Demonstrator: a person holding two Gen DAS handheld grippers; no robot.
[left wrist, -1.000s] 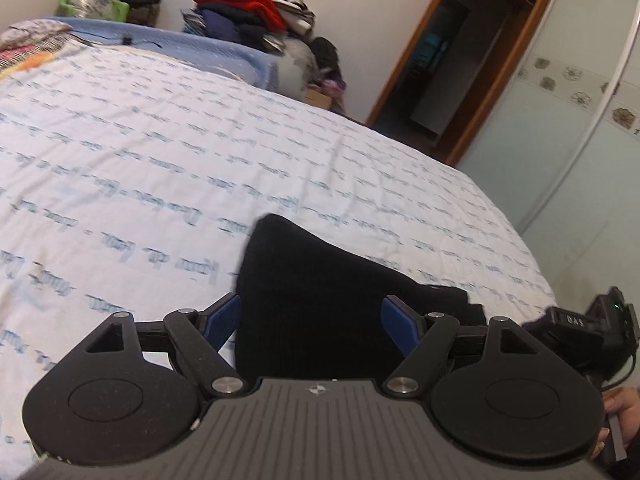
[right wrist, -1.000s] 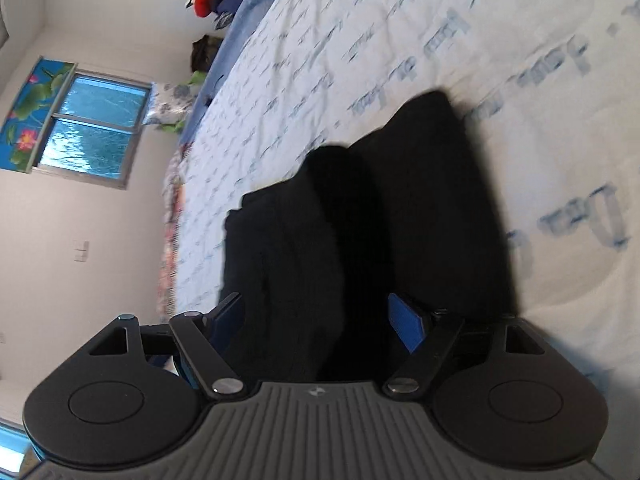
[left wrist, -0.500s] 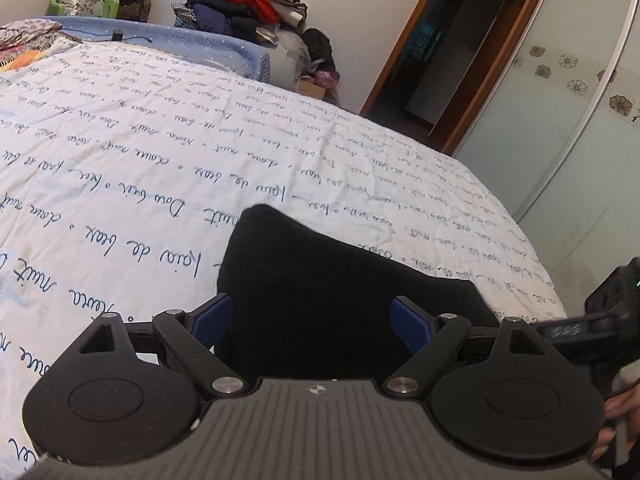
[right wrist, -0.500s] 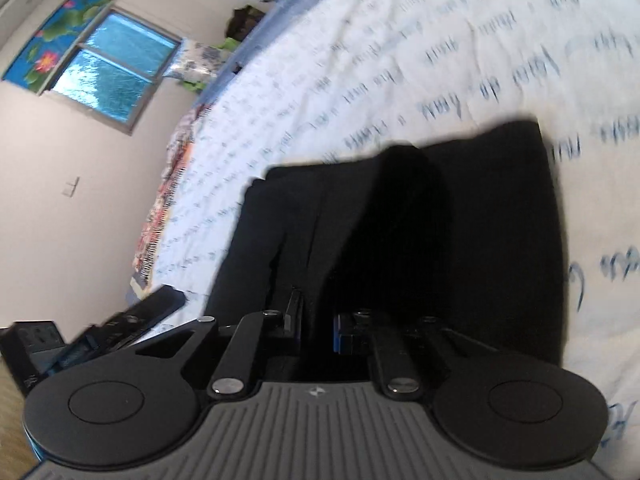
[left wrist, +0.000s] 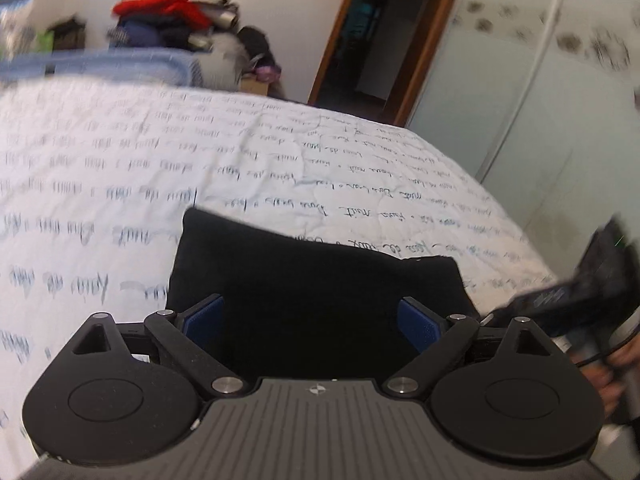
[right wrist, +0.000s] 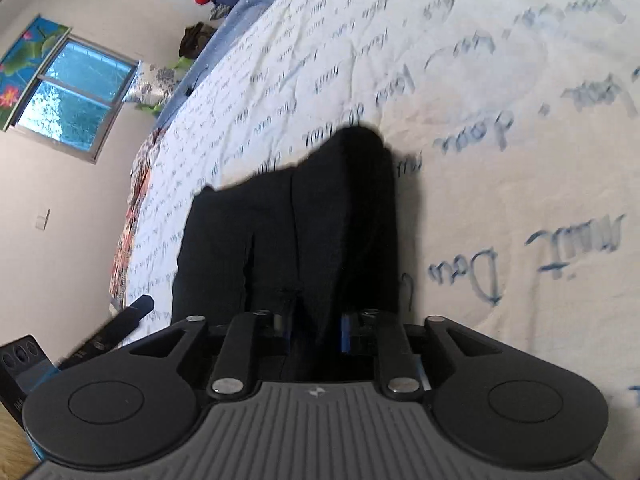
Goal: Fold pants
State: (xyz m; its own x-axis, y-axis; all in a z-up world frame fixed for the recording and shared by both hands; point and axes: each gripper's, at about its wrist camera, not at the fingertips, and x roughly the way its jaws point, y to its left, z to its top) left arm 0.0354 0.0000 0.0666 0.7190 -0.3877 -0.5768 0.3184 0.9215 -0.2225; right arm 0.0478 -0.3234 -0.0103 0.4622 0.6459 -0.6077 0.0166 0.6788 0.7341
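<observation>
The black pants (left wrist: 312, 280) lie folded into a compact block on the white bedspread with blue script (left wrist: 240, 168). My left gripper (left wrist: 312, 322) is open, its blue pads (left wrist: 202, 316) spread on either side of the near edge of the pants. In the right wrist view the pants (right wrist: 304, 220) show several layered folds. My right gripper (right wrist: 314, 330) is shut on the near edge of the pants. The right gripper also shows at the right edge of the left wrist view (left wrist: 580, 292).
A pile of clothes (left wrist: 172, 20) sits beyond the bed's far end. An open doorway (left wrist: 372, 36) and sliding wardrobe doors (left wrist: 540, 100) stand to the right. A window (right wrist: 68, 96) and patterned bedding (right wrist: 132, 208) lie at the left. The bed's edge is near the pants.
My right gripper closed from open onto the near edge of the pants. My left gripper stayed open and shifted a little, the pants now more centred between its fingers.
</observation>
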